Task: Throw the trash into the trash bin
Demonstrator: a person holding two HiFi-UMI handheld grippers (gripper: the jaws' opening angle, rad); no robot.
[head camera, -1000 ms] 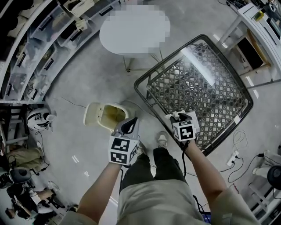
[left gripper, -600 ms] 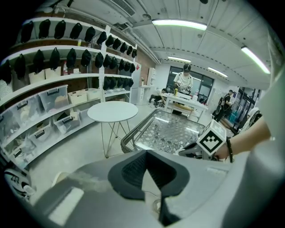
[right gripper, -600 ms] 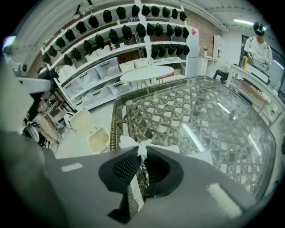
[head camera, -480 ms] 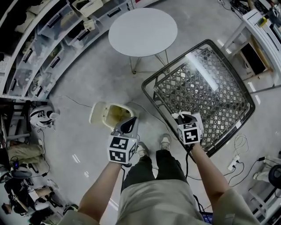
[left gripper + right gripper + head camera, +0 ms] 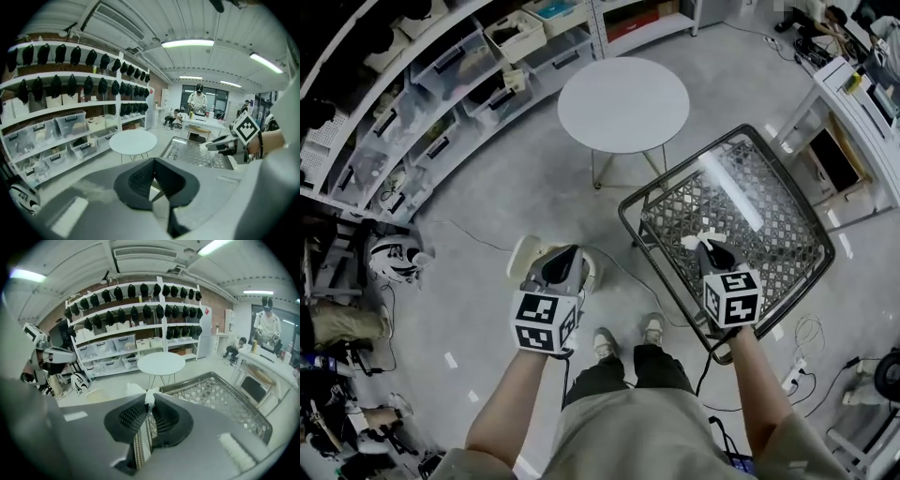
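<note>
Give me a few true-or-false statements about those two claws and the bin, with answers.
The right gripper pinches a white scrap. True; its jaws have just closed on it.
The left gripper holds trash too. False: its jaws are shut on nothing.
The trash bin stands on the round table. False: it stands on the floor, partly hidden by the left gripper.
The wire cart is on the right gripper's side. True.

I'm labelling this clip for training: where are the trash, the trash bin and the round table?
trash [image 5: 696, 240], head view, its white crumpled end.
trash bin [image 5: 521, 253], head view, left rim.
round table [image 5: 623, 103], head view, tabletop middle.
</note>
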